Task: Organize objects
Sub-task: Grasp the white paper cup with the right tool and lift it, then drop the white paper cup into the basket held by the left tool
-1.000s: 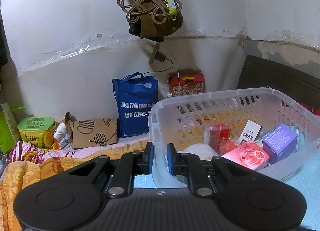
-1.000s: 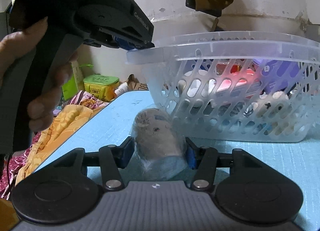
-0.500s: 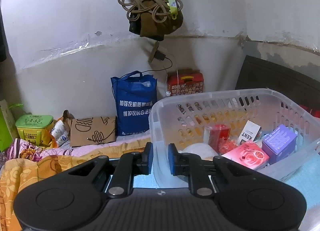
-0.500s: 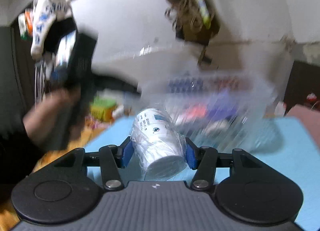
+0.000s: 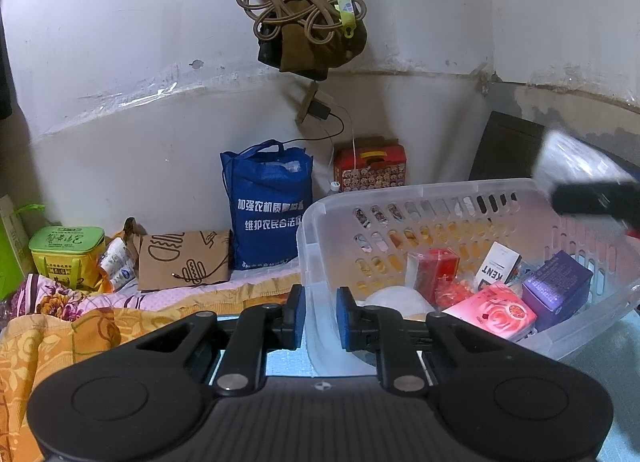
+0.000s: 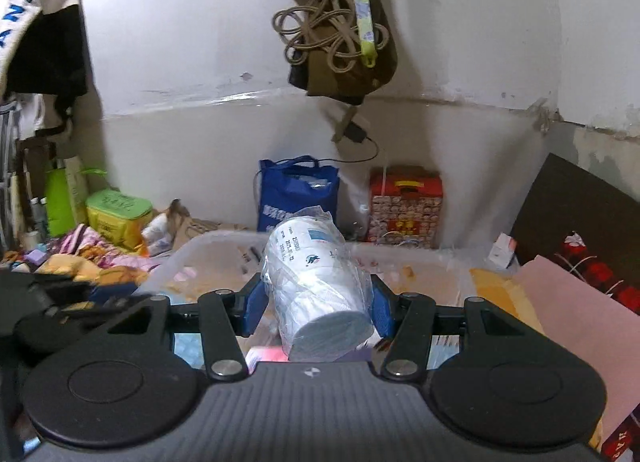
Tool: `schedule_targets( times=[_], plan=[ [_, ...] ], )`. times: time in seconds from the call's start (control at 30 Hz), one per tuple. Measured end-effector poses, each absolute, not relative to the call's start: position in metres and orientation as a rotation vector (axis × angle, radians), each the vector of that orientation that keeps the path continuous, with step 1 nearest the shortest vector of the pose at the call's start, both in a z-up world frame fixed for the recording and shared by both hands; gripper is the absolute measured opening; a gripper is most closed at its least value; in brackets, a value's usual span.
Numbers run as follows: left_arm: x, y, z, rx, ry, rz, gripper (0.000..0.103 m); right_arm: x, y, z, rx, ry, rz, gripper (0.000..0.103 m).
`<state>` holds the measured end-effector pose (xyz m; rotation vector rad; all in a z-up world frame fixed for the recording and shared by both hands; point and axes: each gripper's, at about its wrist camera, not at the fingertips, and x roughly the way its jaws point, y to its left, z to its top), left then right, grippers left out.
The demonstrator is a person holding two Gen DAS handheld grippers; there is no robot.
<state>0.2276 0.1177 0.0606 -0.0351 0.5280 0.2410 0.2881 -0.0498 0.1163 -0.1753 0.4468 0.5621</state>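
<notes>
Carrying: the right gripper point(image 6: 318, 302) has lifted the sleeve of paper cups point(image 6: 316, 282) off the blue bench point(image 5: 616, 338) and now holds it over the basket point(image 5: 432, 192); a second ago the sleeve sat low on the bench in front of the basket wall.
Right fingers: clamped on the cup sleeve, one blue pad on each side, plastic wrap bunched between them.
Cup sleeve: tilted, closed end toward the camera, open end pointing up and away, above the near rim of the basket and not yet inside.
Left gripper point(image 5: 319, 316): kept its place at the basket's left corner; fingers close together with the basket's wall between them. By my reading they pinch the wall to steady it.
Basket contents: red box point(image 5: 436, 268), white KENT pack point(image 5: 500, 266), purple box point(image 5: 558, 286), pink packet point(image 5: 494, 312), a white round thing near the left corner.
Meaning for the task: pick-up looks done; what remains is to lower the sleeve into a free spot and let go.
Risk: slippery wrap may slide in the grip.
</notes>
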Motion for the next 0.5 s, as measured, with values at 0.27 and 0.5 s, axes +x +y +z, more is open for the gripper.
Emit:
schedule_targets(
  times=[0.27,0.5],
  plan=[
    [0.227,0.117,0.059,-0.028,0.527,0.243,0.020,0.290,-0.053,0.103,-0.225,0.427,0.534,0.083],
    [0.226,0.117,0.060,-0.028,0.528,0.242,0.020,0.280,-0.088,0.098,-0.111,0.378,0.485,0.103]
  ],
)
